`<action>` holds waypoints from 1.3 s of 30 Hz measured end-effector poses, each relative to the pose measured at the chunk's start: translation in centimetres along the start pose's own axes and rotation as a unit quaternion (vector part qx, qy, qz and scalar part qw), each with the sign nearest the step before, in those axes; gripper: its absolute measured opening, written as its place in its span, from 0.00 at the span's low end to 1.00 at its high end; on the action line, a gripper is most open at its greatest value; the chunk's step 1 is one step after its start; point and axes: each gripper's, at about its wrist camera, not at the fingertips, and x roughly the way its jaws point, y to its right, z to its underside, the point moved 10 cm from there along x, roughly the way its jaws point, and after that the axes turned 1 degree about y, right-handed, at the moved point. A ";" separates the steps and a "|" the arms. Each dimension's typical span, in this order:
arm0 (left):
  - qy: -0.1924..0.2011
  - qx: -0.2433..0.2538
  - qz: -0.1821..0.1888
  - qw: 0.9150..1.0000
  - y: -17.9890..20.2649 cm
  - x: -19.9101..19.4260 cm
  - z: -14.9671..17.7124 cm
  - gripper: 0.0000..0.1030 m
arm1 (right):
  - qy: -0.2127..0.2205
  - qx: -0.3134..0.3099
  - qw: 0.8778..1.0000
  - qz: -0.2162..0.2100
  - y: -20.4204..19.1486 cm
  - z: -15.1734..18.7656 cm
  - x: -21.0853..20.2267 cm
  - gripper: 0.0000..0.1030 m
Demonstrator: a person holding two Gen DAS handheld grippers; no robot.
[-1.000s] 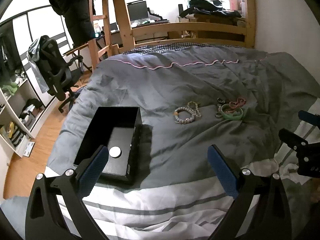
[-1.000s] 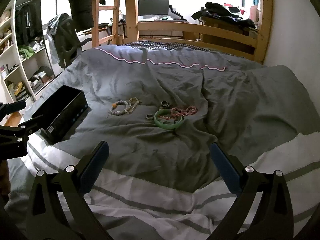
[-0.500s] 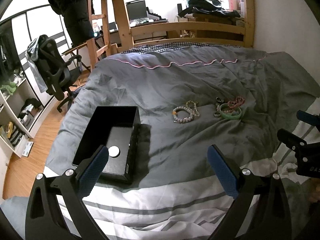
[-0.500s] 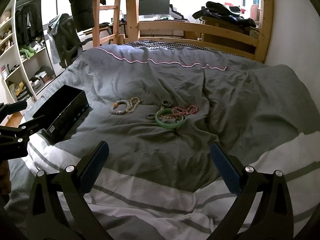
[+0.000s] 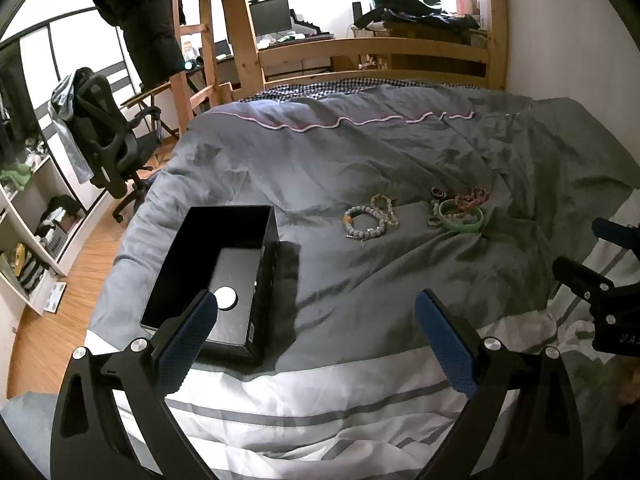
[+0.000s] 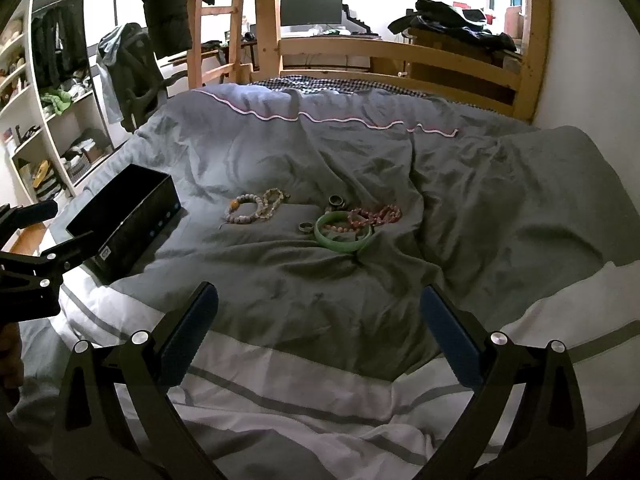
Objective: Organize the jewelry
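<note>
Jewelry (image 6: 312, 218) lies untouched on the grey duvet (image 6: 500, 208) as both grippers hang over the foot of the bed, their views almost the same as a second ago. Jaws of the right gripper (image 6: 319, 304) stand wide apart and hold nothing; those of the left gripper (image 5: 316, 310) are spread just as wide, also empty. Compared with a second back, the left camera sits a shade farther from the pieces and the right a shade nearer, so little has happened and no piece has been picked.

From the right gripper, a green bangle (image 6: 343, 236) rests at 12 o'clock with a pink bead strand (image 6: 376, 214) touching its far rim, two dark rings (image 6: 337, 201) just beside it at 11 o'clock, and two beaded bracelets (image 6: 256, 208) farther round at 11 o'clock. An open black box (image 5: 216, 276) sits at 10 o'clock of the left gripper, well apart from the pieces, with a white disc (image 5: 225, 293) on its floor.

Judged from this, sorting has barely begun: every visible piece is still outside the box, and the right gripper looks best placed for the bangle.
</note>
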 end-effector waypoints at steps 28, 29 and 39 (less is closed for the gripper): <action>-0.020 -0.007 0.017 1.000 0.5 1.4 0.8 0.95 | -0.006 0.002 1.000 -0.007 -0.2 0.1 0.5 0.97; -0.020 -0.006 0.020 1.000 0.8 1.6 0.7 0.95 | -0.008 0.005 1.000 -0.006 -0.1 0.1 0.7 0.97; -0.023 -0.005 0.037 0.999 1.7 3.6 0.2 0.95 | -0.015 -0.004 1.000 0.001 0.2 0.0 2.3 0.97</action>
